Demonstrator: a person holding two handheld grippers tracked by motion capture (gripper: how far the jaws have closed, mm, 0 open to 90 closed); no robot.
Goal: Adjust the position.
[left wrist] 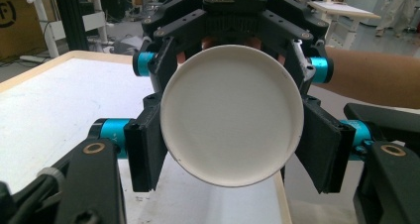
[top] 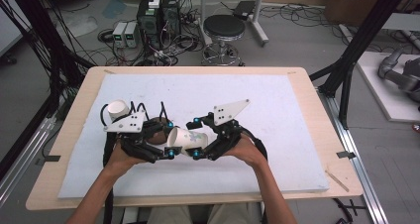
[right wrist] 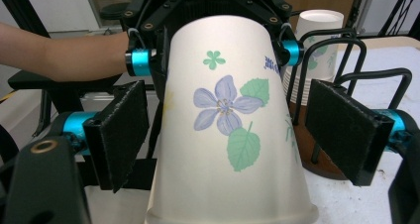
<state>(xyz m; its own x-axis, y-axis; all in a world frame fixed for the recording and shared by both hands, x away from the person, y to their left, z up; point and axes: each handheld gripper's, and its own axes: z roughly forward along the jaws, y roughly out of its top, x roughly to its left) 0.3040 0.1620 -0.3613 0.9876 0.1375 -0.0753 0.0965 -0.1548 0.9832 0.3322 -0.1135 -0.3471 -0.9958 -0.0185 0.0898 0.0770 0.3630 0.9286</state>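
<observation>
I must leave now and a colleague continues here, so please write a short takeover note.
Left gripper: jaws shut on the flowered paper cup near its base; the cup is held sideways.
Right gripper: jaws open around the cup's wider part, not touching it.
Cup stack: in the wire holder, on the mat's left.
Done: one cup in hand.
Left: probably passing it to the right gripper.

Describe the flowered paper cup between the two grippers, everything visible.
The paper cup is white, printed with a pale purple flower, green leaves and a small green blossom. It lies sideways between the grippers. Its plain flat base faces the left gripper, whose pads press its narrow end. Its rolled rim faces the right gripper, whose jaws flank the sides, with a gap at one pad. It looks undented.
</observation>
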